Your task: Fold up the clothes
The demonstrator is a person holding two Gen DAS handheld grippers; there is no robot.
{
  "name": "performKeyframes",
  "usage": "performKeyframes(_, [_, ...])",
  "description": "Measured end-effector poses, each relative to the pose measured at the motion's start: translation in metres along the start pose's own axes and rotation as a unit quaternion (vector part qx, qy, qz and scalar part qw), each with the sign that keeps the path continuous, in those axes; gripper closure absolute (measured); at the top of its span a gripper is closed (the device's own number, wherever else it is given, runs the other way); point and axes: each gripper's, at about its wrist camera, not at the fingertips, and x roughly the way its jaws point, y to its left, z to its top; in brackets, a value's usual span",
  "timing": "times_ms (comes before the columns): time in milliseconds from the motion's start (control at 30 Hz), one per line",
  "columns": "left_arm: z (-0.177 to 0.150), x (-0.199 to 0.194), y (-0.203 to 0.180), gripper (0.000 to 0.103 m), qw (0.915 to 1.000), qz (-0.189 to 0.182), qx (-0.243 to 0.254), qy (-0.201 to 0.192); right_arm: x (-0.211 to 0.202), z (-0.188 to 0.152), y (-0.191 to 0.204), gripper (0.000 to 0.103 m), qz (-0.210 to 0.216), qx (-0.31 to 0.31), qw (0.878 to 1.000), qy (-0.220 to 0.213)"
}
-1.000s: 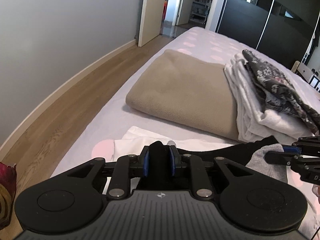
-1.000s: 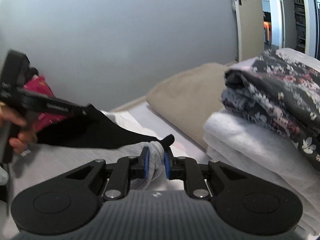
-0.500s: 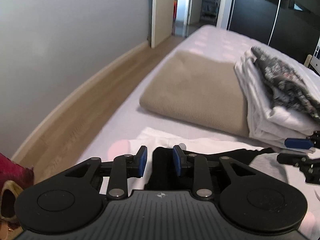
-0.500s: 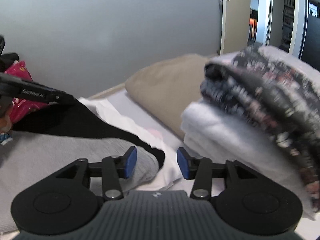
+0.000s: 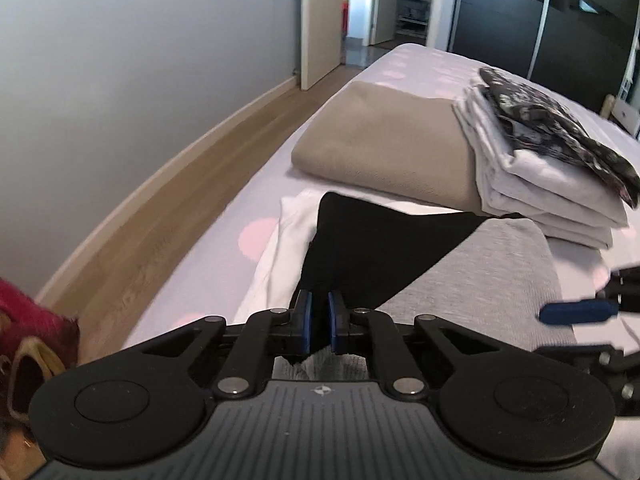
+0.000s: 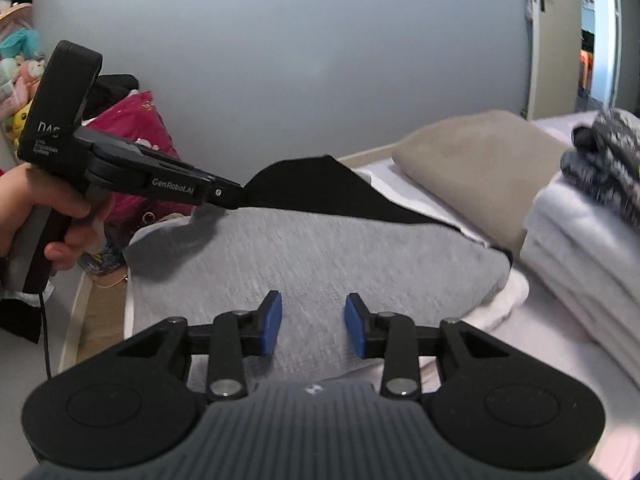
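— So, what's nearest the cameras?

— The left claw (image 5: 320,322), its blue pads closing on the edge of the black fabric (image 5: 384,248); that cloth is pinched between them. In the right wrist view the same claw comes in from the left, held by a hand (image 6: 48,216), with the black fabric drawn up from its tip.

— And the right claw?

— The right claw (image 6: 314,324) hangs over the grey garment (image 6: 320,264) with its jaws apart and closing in; nothing sits between the pads, and I see only grey cloth behind the gap. In the left wrist view its blue finger (image 5: 576,314) pokes in from the right edge.

— Where is the clothing being folded?

— The grey garment lies flat on the bed (image 5: 416,64), close to both claws. The black fabric rises from its far-left side as a raised flap. A white cloth (image 5: 288,232) lies under them and shows at the left and far corners.

— Beyond that?

— A folded beige blanket (image 5: 384,140) rests further up the bed. Just beside it stands a stack of folded white linens (image 5: 536,184), with a dark floral garment (image 5: 560,132) on top.

— Anything off the bed?

— A wooden floor (image 5: 168,216) runs along a grey wall (image 5: 140,60). A pink bag (image 6: 136,128) and soft toys (image 6: 16,60) sit by the wall behind the hand. Farthest off, a door (image 5: 320,20) stands open.
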Motion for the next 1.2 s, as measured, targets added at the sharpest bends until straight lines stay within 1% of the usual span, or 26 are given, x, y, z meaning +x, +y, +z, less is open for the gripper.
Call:
performKeyframes(67, [-0.002, 0.008, 0.002, 0.096, 1.0, 0.003, -0.006, 0.004, 0.006, -0.001, 0.002, 0.065, -0.002, 0.003, 1.0, 0.009])
performKeyframes(167, [-0.007, 0.012, 0.001, 0.096, 0.9999, 0.009, -0.011, 0.001, 0.002, -0.003, 0.01, 0.065, -0.012, 0.002, 1.0, 0.014])
performKeyframes(267, [-0.005, 0.006, -0.005, 0.096, 0.9997, 0.02, -0.013, 0.003, -0.004, -0.001, 0.015, 0.065, -0.025, -0.002, 0.999, 0.021])
performKeyframes(333, [-0.002, -0.003, -0.012, 0.096, 0.9994, 0.03, -0.015, 0.001, -0.006, 0.004, 0.015, 0.064, -0.03, 0.0, 0.999, 0.028])
performKeyframes(400, [-0.001, -0.016, -0.019, 0.096, 0.9991, 0.038, -0.02, -0.003, -0.017, 0.009, 0.015, 0.062, -0.029, 0.006, 0.999, 0.029])
performKeyframes(433, [-0.002, -0.025, -0.022, 0.093, 0.9989, 0.04, -0.025, -0.005, -0.024, 0.011, 0.016, 0.061, -0.032, 0.006, 0.999, 0.029])
performKeyframes(467, [-0.002, -0.034, -0.026, 0.088, 0.9988, 0.041, -0.027, -0.008, -0.03, 0.012, 0.017, 0.059, -0.036, 0.005, 0.999, 0.028])
performKeyframes(500, [-0.003, -0.046, -0.032, 0.086, 0.9987, 0.042, -0.026, -0.013, -0.037, 0.012, 0.019, 0.057, -0.04, 0.003, 0.999, 0.027])
performKeyframes(533, [-0.004, -0.057, -0.038, 0.082, 0.9985, 0.044, -0.027, -0.019, -0.045, 0.013, 0.021, 0.056, -0.044, 0.0, 0.999, 0.025])
performKeyframes(600, [-0.007, -0.08, -0.052, 0.075, 0.9977, 0.05, -0.031, -0.034, -0.062, 0.013, 0.025, 0.052, -0.05, -0.006, 0.998, 0.022])
performKeyframes(667, [-0.009, -0.099, -0.065, 0.061, 0.997, 0.053, -0.037, -0.043, -0.078, 0.012, 0.03, 0.05, -0.056, -0.01, 0.998, 0.021])
performKeyframes(700, [-0.01, -0.108, -0.072, 0.058, 0.9964, 0.057, -0.039, -0.049, -0.086, 0.011, 0.033, 0.048, -0.058, -0.012, 0.998, 0.021])
performKeyframes(767, [-0.011, -0.127, -0.086, 0.048, 0.9954, 0.065, -0.042, -0.057, -0.102, 0.01, 0.039, 0.044, -0.061, -0.013, 0.998, 0.019])
performKeyframes(800, [-0.011, -0.135, -0.092, 0.045, 0.995, 0.069, -0.042, -0.058, -0.109, 0.009, 0.042, 0.043, -0.063, -0.012, 0.998, 0.018])
performKeyframes(867, [-0.013, -0.151, -0.104, 0.032, 0.9943, 0.077, -0.043, -0.06, -0.125, 0.007, 0.047, 0.042, -0.064, -0.006, 0.998, 0.013])
performKeyframes(933, [-0.017, -0.166, -0.112, 0.027, 0.9936, 0.083, -0.044, -0.062, -0.137, 0.005, 0.053, 0.039, -0.065, 0.002, 0.998, 0.008])
performKeyframes(1000, [-0.022, -0.18, -0.117, 0.027, 0.9931, 0.082, -0.053, -0.064, -0.151, 0.002, 0.058, 0.036, -0.07, 0.012, 0.997, 0.003])
performKeyframes(1067, [-0.03, -0.19, -0.12, 0.027, 0.9915, 0.077, -0.079, -0.068, -0.163, -0.002, 0.062, 0.033, -0.074, 0.02, 0.997, 0.001])
performKeyframes(1133, [-0.039, -0.198, -0.123, 0.027, 0.9905, 0.067, -0.095, -0.072, -0.172, -0.007, 0.066, 0.033, -0.075, 0.024, 0.997, 0.004])
performKeyframes(1200, [-0.049, -0.201, -0.128, 0.027, 0.9898, 0.067, -0.104, -0.071, -0.179, -0.012, 0.07, 0.033, -0.078, 0.022, 0.997, 0.009])
